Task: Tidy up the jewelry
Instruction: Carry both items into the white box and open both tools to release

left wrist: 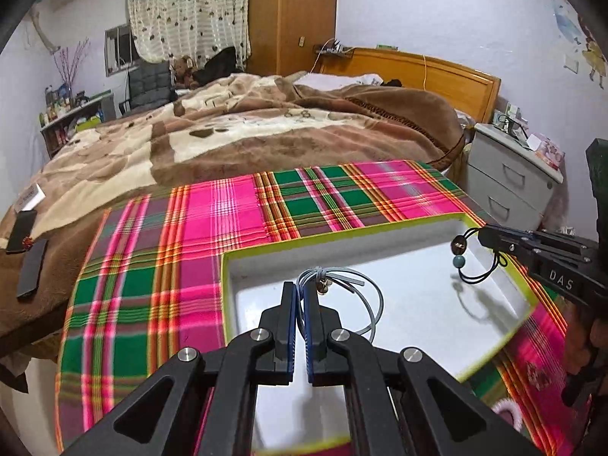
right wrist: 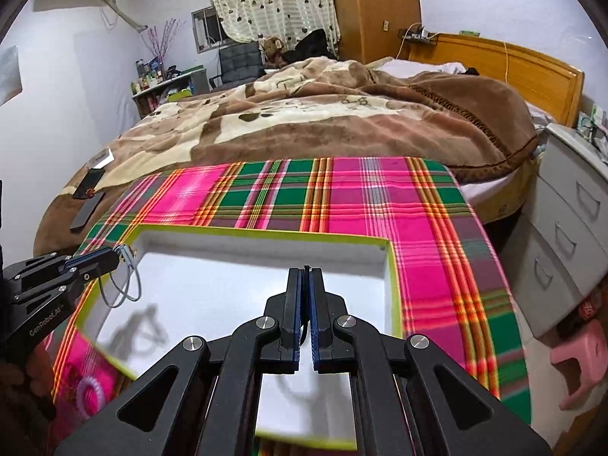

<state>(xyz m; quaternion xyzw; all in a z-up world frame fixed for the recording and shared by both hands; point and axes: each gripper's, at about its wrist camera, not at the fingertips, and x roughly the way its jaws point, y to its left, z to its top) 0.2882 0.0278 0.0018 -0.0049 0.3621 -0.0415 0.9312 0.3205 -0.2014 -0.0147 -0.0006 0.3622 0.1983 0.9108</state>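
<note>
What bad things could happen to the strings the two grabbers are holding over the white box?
1. The grey cord hangs in loose loops from the shut left gripper; it might snag on the box's green rim.
2. The black beaded cord is pinched only at the tip of the right gripper, so it could slip out.
3. Both cords dangle near each other and could tangle.

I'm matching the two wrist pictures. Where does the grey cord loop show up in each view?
Left wrist view: grey cord loop at centre, pinched in the left tool, hanging over the white tray.
Right wrist view: grey cord loop at far left, dangling from the left tool at the tray's left rim.
Shared landmark: the tray's yellow-green rim on the plaid cloth.
</note>
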